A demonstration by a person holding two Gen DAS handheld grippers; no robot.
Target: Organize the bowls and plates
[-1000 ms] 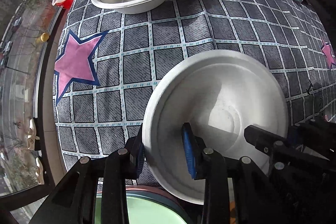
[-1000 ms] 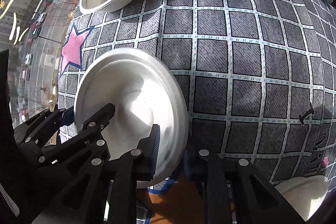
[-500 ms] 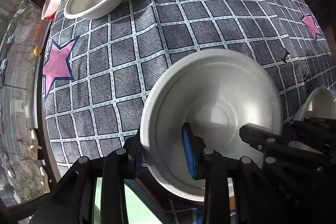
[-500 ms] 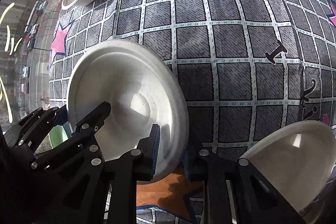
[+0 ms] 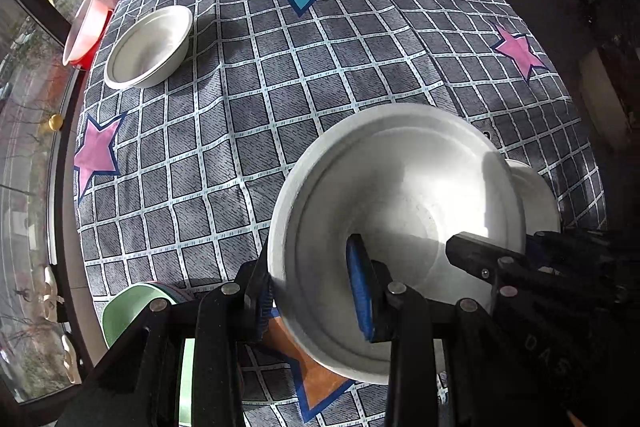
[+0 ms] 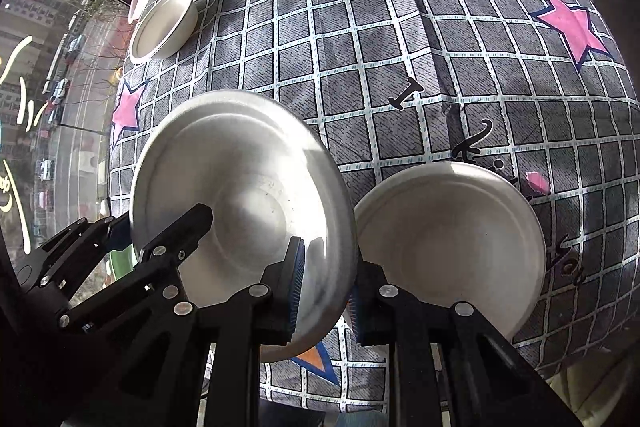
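Strong daylight enters from the window [image 5: 28,131] at 9 o'clock. It makes bright glare inside the held white plate [image 5: 396,227] and hard shadows on the checked tablecloth [image 5: 320,59]. Both fisheye views bend strongly at the edges; the corners are dark. The focus is sharp.

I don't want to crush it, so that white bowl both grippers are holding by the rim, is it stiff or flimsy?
Probably flimsy. The white bowl looks thin, matte and moulded, like disposable pulp, so its rim may flex. Likely light too: the left hand-held gripper and right hand-held gripper hold it tilted by opposite rim edges alone. Its matte surface probably won't slip against the pads.
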